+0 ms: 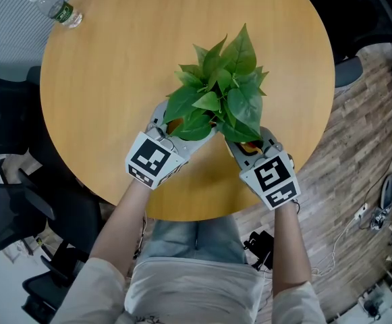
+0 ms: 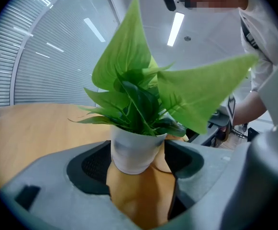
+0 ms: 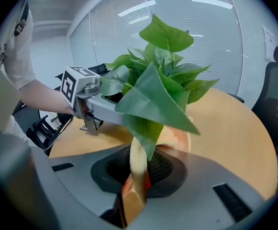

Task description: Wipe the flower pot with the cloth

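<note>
Short sleeves point(image 1: 91, 282) look cream, and both marker cubes point(image 1: 152, 159) are black-and-white.

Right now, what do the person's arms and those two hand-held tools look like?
The left tool and the right tool are each a smooth grey plastic body with dark textured pads inside the jaws. Each carries a white cube printed with black square markers, left and right. No cables show on them. The person wears a pale short-sleeved shirt and blue-grey trousers.
</note>
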Motion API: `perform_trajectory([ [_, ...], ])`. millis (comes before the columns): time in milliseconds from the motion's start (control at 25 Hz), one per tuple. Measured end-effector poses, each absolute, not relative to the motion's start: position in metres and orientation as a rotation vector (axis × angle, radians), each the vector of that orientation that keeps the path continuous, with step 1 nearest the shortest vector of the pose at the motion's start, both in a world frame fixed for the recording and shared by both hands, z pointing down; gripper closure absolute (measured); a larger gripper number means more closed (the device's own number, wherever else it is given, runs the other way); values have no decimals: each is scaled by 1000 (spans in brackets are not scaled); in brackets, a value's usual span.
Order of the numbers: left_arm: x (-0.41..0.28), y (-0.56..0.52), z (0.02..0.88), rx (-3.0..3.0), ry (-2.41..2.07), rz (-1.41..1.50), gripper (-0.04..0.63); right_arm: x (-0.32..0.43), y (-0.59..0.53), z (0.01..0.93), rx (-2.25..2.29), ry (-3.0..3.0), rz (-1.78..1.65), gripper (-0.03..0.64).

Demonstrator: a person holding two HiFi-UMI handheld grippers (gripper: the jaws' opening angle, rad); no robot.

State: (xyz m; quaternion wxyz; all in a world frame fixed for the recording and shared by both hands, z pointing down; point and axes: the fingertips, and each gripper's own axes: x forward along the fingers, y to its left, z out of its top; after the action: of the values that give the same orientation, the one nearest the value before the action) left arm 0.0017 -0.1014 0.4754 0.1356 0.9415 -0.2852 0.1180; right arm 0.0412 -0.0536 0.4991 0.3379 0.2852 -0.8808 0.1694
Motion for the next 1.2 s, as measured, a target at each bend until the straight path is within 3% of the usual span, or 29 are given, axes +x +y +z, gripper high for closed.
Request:
perform_trajectory([
  [440, 3, -110, 468, 2882, -507, 346, 143, 42, -52, 500, 765, -2310, 443, 564],
  [800, 14, -117, 471, 2912, -403, 349, 153, 41, -55, 501, 776, -2311, 454, 563],
  [1200, 9, -114, 475, 2782, -784, 381, 164, 49, -64, 499, 829, -2302, 473, 563],
])
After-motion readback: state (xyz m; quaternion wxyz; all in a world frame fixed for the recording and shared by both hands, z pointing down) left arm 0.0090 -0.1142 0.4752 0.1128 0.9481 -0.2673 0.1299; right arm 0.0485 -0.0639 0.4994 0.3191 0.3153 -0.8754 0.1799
